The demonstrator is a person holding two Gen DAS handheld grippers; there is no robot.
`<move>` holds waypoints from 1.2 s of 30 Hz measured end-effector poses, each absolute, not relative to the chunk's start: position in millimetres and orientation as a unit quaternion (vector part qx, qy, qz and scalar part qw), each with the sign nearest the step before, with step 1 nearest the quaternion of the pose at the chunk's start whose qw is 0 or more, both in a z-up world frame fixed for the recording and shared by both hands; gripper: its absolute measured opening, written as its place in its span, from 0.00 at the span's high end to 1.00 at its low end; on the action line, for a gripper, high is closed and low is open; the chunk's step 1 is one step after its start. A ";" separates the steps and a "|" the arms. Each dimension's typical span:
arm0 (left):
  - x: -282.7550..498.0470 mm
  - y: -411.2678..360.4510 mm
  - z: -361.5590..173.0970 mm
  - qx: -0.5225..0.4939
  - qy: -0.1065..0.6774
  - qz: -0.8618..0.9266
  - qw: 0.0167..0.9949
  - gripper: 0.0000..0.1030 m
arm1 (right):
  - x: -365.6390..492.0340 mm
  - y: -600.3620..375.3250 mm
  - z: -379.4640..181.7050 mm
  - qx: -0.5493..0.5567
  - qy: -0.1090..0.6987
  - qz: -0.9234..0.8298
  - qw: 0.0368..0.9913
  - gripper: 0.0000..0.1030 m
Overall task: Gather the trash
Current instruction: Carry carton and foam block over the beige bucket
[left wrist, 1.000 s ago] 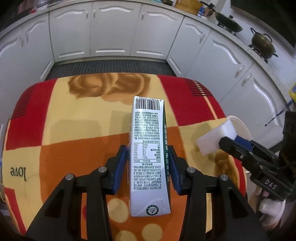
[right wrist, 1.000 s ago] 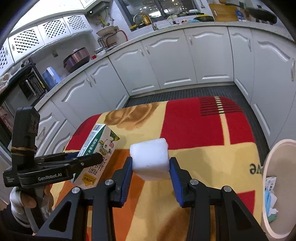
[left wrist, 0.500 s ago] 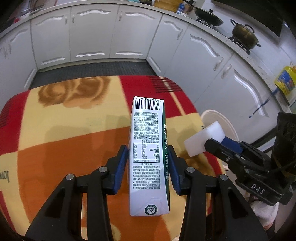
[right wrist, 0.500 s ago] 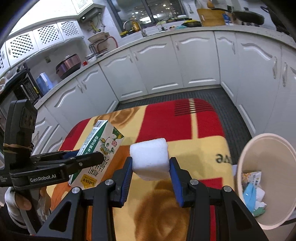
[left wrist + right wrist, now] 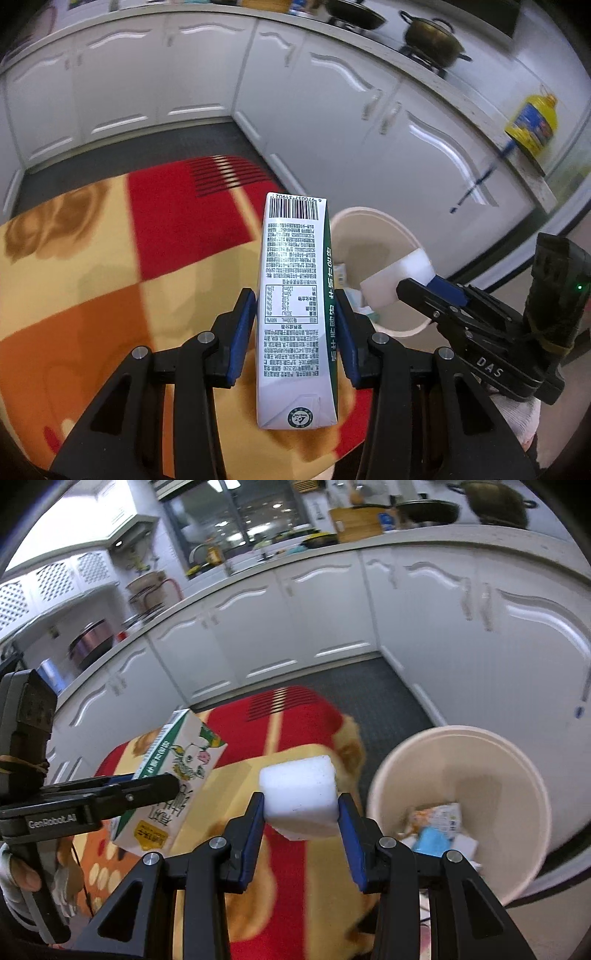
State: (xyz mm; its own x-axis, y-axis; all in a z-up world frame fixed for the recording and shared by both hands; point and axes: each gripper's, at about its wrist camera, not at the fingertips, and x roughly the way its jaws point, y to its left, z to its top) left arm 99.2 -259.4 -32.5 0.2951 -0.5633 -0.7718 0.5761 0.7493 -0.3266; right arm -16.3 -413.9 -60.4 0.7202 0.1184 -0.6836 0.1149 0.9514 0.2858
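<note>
My left gripper (image 5: 295, 325) is shut on a white and green milk carton (image 5: 295, 295), held above the table's right edge; the carton also shows in the right wrist view (image 5: 173, 775). My right gripper (image 5: 301, 823) is shut on a white foam block (image 5: 299, 797), held above the table edge just left of the beige trash bin (image 5: 461, 753). The block also shows in the left wrist view (image 5: 391, 280), over the bin (image 5: 388, 236). The bin holds some trash (image 5: 439, 823).
The table is covered by a red, orange and yellow cloth (image 5: 110, 258). White kitchen cabinets (image 5: 332, 103) run along the back and right. A dark floor mat (image 5: 369, 686) lies between table and cabinets. A yellow oil bottle (image 5: 532, 125) stands on the counter.
Both grippers have swung right with their loads, toward the bin. The bin now fills more of both views and the foam block is close to its rim.
</note>
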 end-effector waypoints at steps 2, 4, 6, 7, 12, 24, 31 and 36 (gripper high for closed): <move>98.3 -273.0 -31.1 0.010 0.476 -0.366 0.800 0.62 | -23.0 -430.1 -60.6 0.162 0.372 -0.017 0.914 0.63; 97.0 -288.7 -30.5 0.015 0.475 -0.377 0.795 0.62 | -29.7 -444.8 -61.8 0.167 0.372 -0.035 0.912 0.63; 96.3 -307.4 -30.5 0.021 0.476 -0.389 0.789 0.62 | -35.6 -459.3 -63.8 0.170 0.372 -0.051 0.911 0.63; 95.9 -313.7 -31.1 0.023 0.476 -0.392 0.787 0.62 | -39.2 -463.7 -65.0 0.173 0.372 -0.057 0.910 0.63; 97.1 -352.2 -38.4 0.038 0.482 -0.406 0.775 0.62 | -52.8 -491.7 -71.9 0.191 0.373 -0.086 0.904 0.63; 105.3 -413.1 -74.5 0.056 0.510 -0.417 0.750 0.62 | -66.6 -535.6 -92.5 0.221 0.380 -0.121 0.890 0.63; 109.5 -425.8 -86.4 0.053 0.516 -0.417 0.746 0.62 | -67.9 -546.3 -102.8 0.231 0.386 -0.127 0.884 0.63; 112.9 -431.1 -91.0 0.050 0.515 -0.416 0.748 0.62 | -65.6 -549.8 -106.5 0.232 0.389 -0.128 0.882 0.63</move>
